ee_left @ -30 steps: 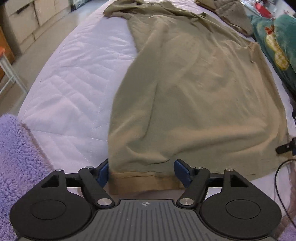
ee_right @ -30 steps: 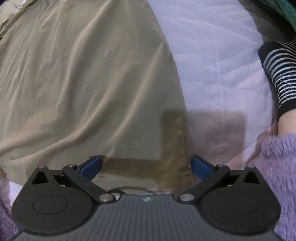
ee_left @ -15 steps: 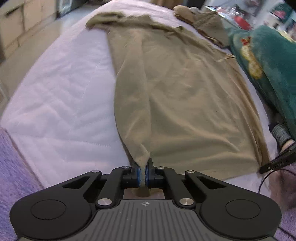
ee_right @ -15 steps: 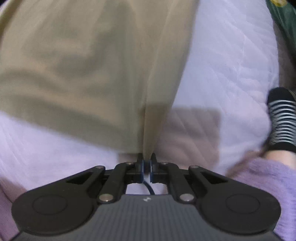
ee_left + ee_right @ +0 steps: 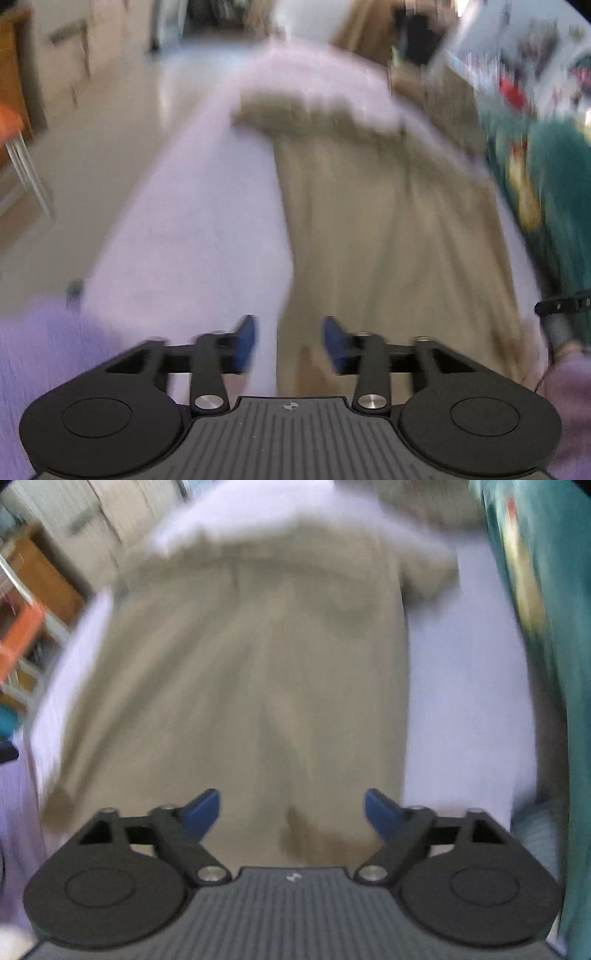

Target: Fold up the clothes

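Observation:
An olive-tan garment point(image 5: 388, 236) lies spread lengthwise on a pale lilac quilted bed point(image 5: 192, 236); both views are motion-blurred. My left gripper point(image 5: 290, 343) is open above the garment's near left edge, blue pads apart, nothing between them. In the right wrist view the same garment point(image 5: 266, 686) fills the middle, and my right gripper point(image 5: 291, 812) stands wide open over its near hem, gripping nothing. The garment's near end looks loose below both grippers.
A teal patterned blanket point(image 5: 554, 192) lies along the bed's right side, also in the right wrist view point(image 5: 535, 590). Floor and wooden cabinets point(image 5: 55, 74) are on the left, with an orange stool point(image 5: 22, 635). A purple fleece sleeve point(image 5: 44, 350) shows at lower left.
Half a second ago both grippers were shut on the garment's near hem; now both are open and have let go. Both cameras have swung upward, showing more of the bed.

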Demonstrator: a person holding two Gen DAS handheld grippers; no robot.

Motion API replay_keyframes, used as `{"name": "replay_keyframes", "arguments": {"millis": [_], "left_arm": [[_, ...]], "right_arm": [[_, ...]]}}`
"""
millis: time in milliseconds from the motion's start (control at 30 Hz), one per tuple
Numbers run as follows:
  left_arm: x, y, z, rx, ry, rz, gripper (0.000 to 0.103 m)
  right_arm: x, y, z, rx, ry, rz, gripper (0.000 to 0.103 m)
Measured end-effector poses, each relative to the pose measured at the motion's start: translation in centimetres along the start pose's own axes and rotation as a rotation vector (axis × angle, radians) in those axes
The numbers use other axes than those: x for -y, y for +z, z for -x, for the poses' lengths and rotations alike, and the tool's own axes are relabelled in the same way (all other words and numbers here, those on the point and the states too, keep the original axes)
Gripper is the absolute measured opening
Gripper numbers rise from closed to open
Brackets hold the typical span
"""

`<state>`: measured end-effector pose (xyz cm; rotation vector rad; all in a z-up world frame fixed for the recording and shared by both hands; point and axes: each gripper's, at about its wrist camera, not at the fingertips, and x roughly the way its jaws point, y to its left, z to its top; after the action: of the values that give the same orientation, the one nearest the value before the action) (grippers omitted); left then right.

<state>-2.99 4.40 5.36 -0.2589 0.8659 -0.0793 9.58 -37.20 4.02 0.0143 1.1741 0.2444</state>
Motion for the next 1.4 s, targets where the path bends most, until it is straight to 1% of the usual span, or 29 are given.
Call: {"name": "replay_keyframes", "arguments": {"millis": [67, 100, 167, 233, 267, 333, 400, 433, 500, 567, 667, 733, 833, 933, 1033, 1067, 1133, 1167, 1200, 1233, 1333, 1367, 1400], "left_arm": [[1.5, 2.4, -1.5, 0.077, 0.021, -0.026, 0.067], [2.6, 3.3, -2.9, 0.092, 0.02, -0.046, 0.074], [4.7, 5.0, -5.6, 0.121, 0.017, -0.086, 0.077], [6.2, 6.1, -8.9, 0.11, -0.029, -0.098, 0.077], [6.8, 6.1, -10.5, 0.099, -0.041, -0.115, 0.077], [8.2, 5.8, -13.5, 0.087, -0.029, -0.176, 0.077], [9.1, 5.3, -15.6, 0.1, -0.045, -0.227, 0.077], [9.4, 5.2, -16.6, 0.104, -0.06, -0.246, 0.077], [9.4, 5.3, -18.3, 0.081, -0.071, -0.253, 0.077], [8.9, 5.7, -20.2, 0.056, -0.074, -0.233, 0.077], [8.2, 6.8, -22.2, 0.041, -0.102, -0.204, 0.077], [7.9, 7.4, -22.9, 0.041, -0.118, -0.204, 0.077], [7.8, 8.1, -23.2, 0.046, -0.12, -0.224, 0.077], [7.7, 8.3, -23.3, 0.048, -0.108, -0.235, 0.077], [7.7, 8.5, -23.5, 0.051, -0.096, -0.246, 0.077], [7.6, 8.5, -23.5, 0.052, -0.092, -0.249, 0.077], [7.6, 8.7, -23.6, 0.053, -0.084, -0.256, 0.078], [7.6, 8.7, -23.6, 0.054, -0.08, -0.26, 0.078], [7.5, 8.8, -23.7, 0.055, -0.076, -0.263, 0.078], [7.5, 8.9, -23.7, 0.054, -0.072, -0.267, 0.078], [7.5, 9.0, -23.7, 0.052, -0.064, -0.262, 0.078], [7.5, 9.1, -23.7, 0.05, -0.062, -0.253, 0.078], [7.4, 9.1, -23.6, 0.05, -0.061, -0.247, 0.078]], "right_arm": [[-0.3, 3.9, -0.1, 0.14, -0.009, -0.015, 0.093], [0.2, 6.0, -0.6, 0.208, -0.015, -0.03, 0.094], [1.4, 9.6, -1.4, 0.339, -0.028, -0.077, 0.099], [2.9, 12.2, -2.1, 0.414, -0.016, -0.156, 0.102], [4.1, 13.2, -3.2, 0.427, 0.009, -0.199, 0.102], [6.2, 15.5, -6.0, 0.433, 0.014, -0.264, 0.102], [7.6, 17.2, -8.6, 0.437, -0.019, -0.281, 0.102], [8.2, 18.0, -9.9, 0.439, -0.036, -0.288, 0.102], [9.6, 19.7, -12.4, 0.442, -0.07, -0.303, 0.102], [10.2, 21.0, -14.5, 0.399, -0.076, -0.291, 0.102], [10.0, 23.3, -18.2, 0.312, -0.112, -0.173, 0.102], [9.5, 24.1, -20.6, 0.268, -0.159, -0.09, 0.102], [9.0, 24.2, -23.5, 0.223, -0.196, 0.002, 0.103], [9.6, 23.8, -23.3, 0.273, -0.153, -0.004, 0.103], [9.6, 23.6, -23.0, 0.269, -0.158, -0.008, 0.103], [9.6, 23.5, -23.0, 0.267, -0.16, -0.009, 0.098], [9.5, 23.6, -22.4, 0.289, -0.223, -0.031, 0.061], [9.4, 23.5, -21.9, 0.305, -0.261, -0.04, 0.031], [9.1, 23.6, -21.9, 0.288, -0.345, -0.013, 0.009], [8.8, 23.7, -21.9, 0.269, -0.433, 0.017, 0.009], [10.7, 23.3, -21.0, 0.269, -0.419, -0.06, 0.01], [11.6, 22.8, -20.0, 0.32, -0.355, -0.113, 0.015], [12.8, 22.2, -18.7, 0.367, -0.256, -0.179, 0.018]]}}
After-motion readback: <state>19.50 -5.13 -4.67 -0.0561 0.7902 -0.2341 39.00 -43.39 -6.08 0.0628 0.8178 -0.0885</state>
